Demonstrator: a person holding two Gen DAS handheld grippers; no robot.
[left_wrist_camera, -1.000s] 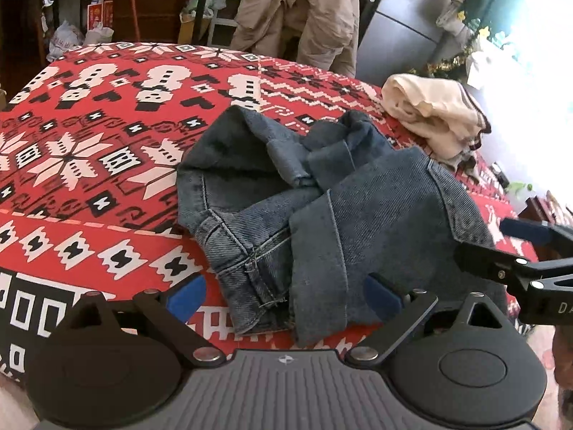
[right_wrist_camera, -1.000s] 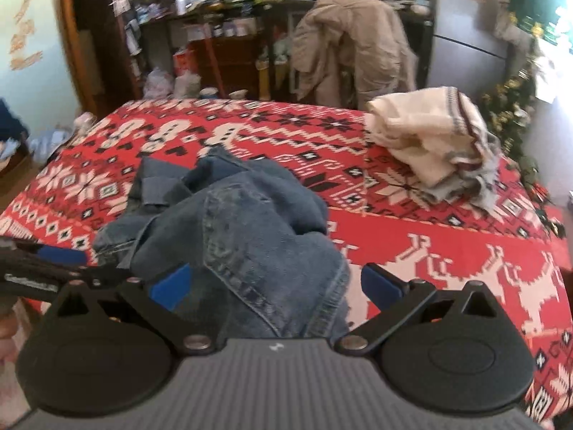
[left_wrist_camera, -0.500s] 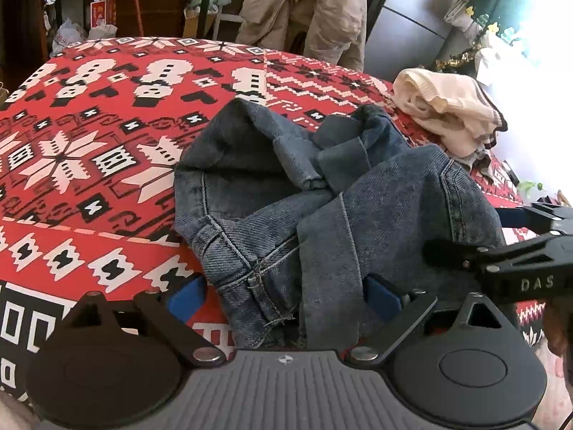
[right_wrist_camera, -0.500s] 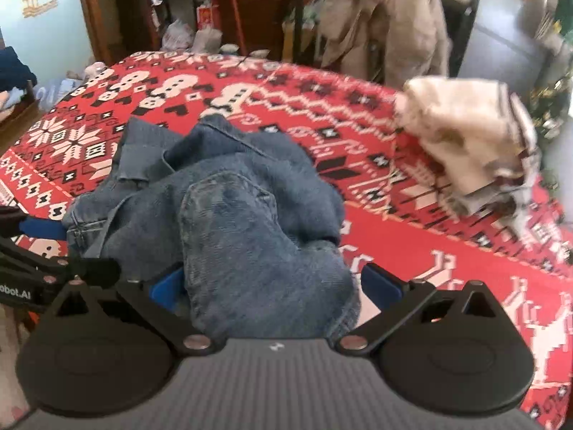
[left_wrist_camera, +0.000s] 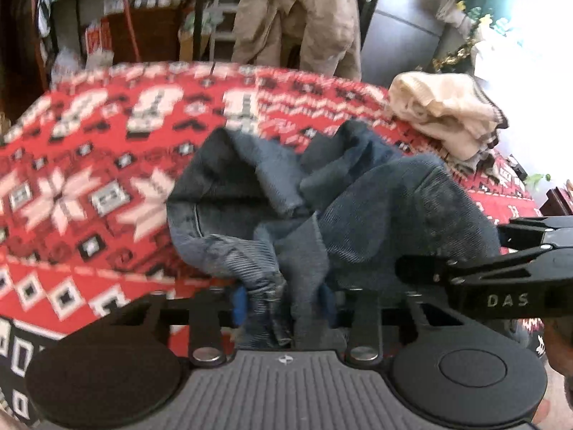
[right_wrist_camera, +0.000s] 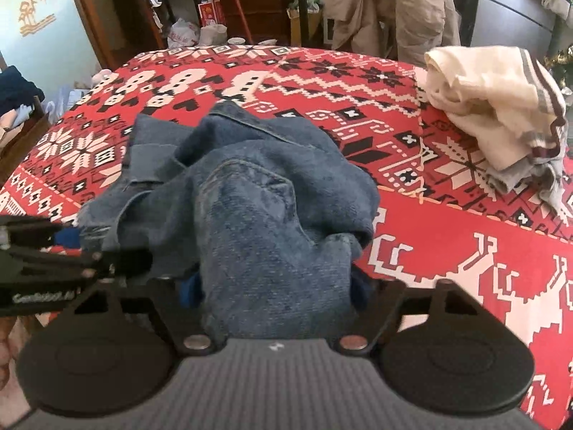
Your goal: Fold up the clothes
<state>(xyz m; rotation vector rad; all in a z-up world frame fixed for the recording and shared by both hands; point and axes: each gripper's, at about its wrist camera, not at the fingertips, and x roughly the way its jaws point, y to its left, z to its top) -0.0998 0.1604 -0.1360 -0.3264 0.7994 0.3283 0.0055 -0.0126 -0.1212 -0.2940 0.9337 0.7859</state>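
A crumpled pair of blue jeans [left_wrist_camera: 394,215] [right_wrist_camera: 258,215] lies on a red patterned blanket [left_wrist_camera: 89,179] [right_wrist_camera: 447,233]. My left gripper [left_wrist_camera: 283,304] is shut on a bunched hem edge at the near side of the denim. In the right wrist view, my right gripper [right_wrist_camera: 275,288] has its blue pads pressed against a thick wad of the jeans that fills the gap. Each gripper shows in the other's view: the right gripper [left_wrist_camera: 458,251] at the jeans' right edge, the left gripper [right_wrist_camera: 71,247] at their left edge.
A heap of cream knitwear [left_wrist_camera: 447,114] [right_wrist_camera: 490,107] sits at the blanket's far right. A beige coat [left_wrist_camera: 297,18] [right_wrist_camera: 394,7] hangs over a chair behind the bed. Cluttered shelves line the back wall. A hand [left_wrist_camera: 558,340] shows at the right edge.
Both grippers moved in onto the jeans' near edge and went from open to closed on the denim. The fabric now bunches up between the pads.
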